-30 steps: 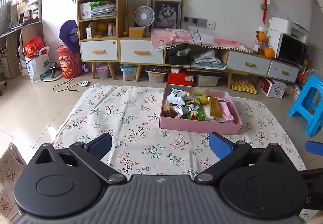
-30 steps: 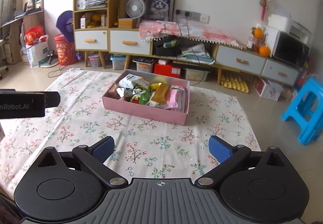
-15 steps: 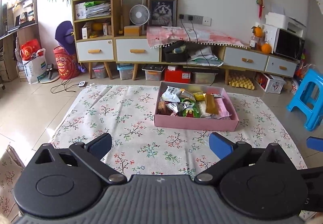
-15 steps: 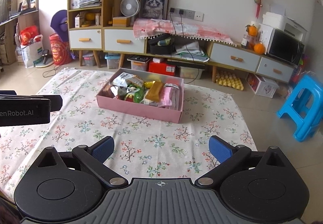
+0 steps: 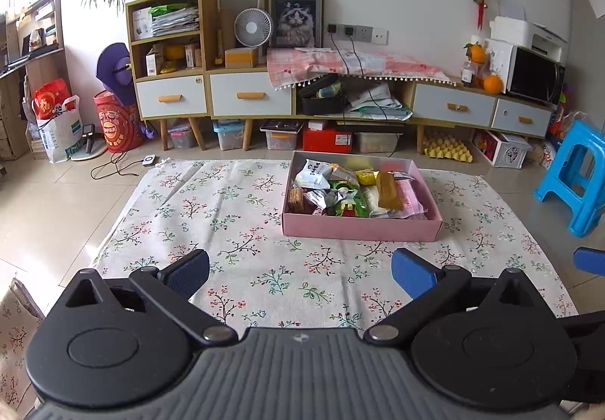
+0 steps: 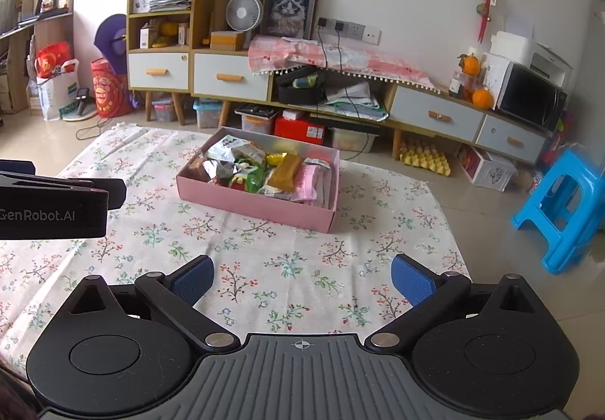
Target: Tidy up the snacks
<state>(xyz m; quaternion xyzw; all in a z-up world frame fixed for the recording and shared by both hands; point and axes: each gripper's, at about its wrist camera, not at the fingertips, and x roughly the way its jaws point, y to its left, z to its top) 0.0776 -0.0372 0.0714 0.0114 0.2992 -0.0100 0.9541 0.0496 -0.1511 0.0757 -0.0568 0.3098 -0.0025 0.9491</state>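
Shallow pink cardboard box (image 5: 362, 229) full of mixed wrapped snacks (image 5: 340, 189) sits on the floral cotton floor cloth (image 5: 234, 215), at about 1 o'clock in the left wrist view and 12 o'clock in the right. Left gripper (image 5: 300, 270): blue pads spread wide, nothing between them. Right gripper (image 6: 301, 274): likewise spread, empty. Both hang low over bare cloth, well short of the box. My read: everything is already gathered in one container, and the tongs are held apart so either could go in for a packet.

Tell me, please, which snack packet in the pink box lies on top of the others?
The long golden-brown packet in the pink cardboard box: it rests slantwise across the pink and white wrappers, uncovered along its length.
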